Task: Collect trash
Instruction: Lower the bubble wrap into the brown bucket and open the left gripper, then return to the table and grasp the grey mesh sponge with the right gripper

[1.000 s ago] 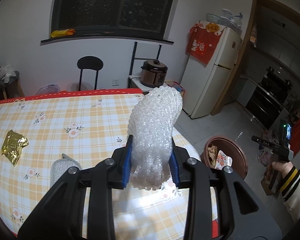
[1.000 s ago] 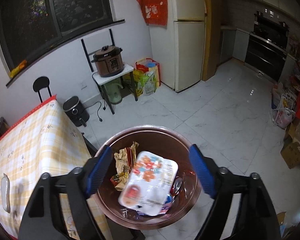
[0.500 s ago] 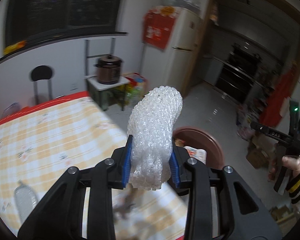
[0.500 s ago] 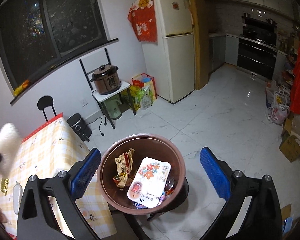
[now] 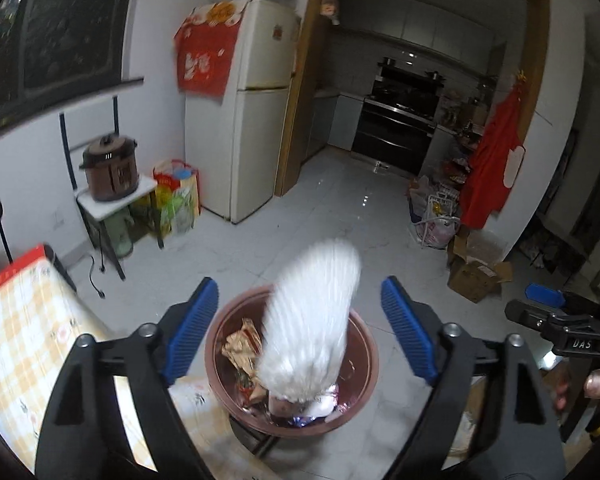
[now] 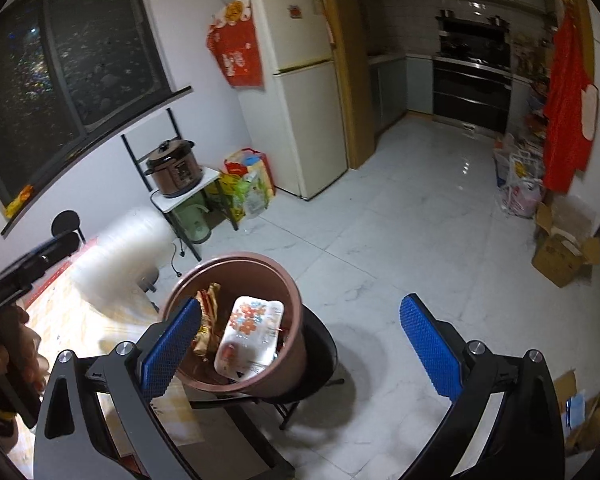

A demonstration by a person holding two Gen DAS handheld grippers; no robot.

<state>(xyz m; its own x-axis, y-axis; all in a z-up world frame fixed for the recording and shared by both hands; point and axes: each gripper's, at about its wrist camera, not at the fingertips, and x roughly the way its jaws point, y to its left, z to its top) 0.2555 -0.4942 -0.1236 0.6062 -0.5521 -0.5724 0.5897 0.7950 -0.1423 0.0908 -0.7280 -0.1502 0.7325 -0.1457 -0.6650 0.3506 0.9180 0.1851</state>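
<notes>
My left gripper (image 5: pixel 300 332) is open above the brown trash bin (image 5: pixel 364 376). A white bubble-wrap piece (image 5: pixel 312 324) is blurred between the jaws, falling free toward the bin; it also shows as a white blur in the right wrist view (image 6: pixel 116 252). My right gripper (image 6: pixel 300 340) is open and empty, to the right of and above the bin (image 6: pixel 288 368). The bin stands on a black stool (image 6: pixel 320 352) and holds a white food tray (image 6: pixel 248 336) and a crumpled wrapper (image 6: pixel 206 320).
The checked-cloth table (image 5: pixel 16 344) lies left of the bin. A rice cooker (image 6: pixel 174 168) on a small stand, a fridge (image 6: pixel 300 92), bags (image 6: pixel 248 188) and cardboard boxes (image 6: pixel 560 256) line the white tiled floor's edges.
My left gripper swung from over the table to above the bin and opened; the bubble wrap left the jaws and is dropping. My right gripper drew back and up from the bin.
</notes>
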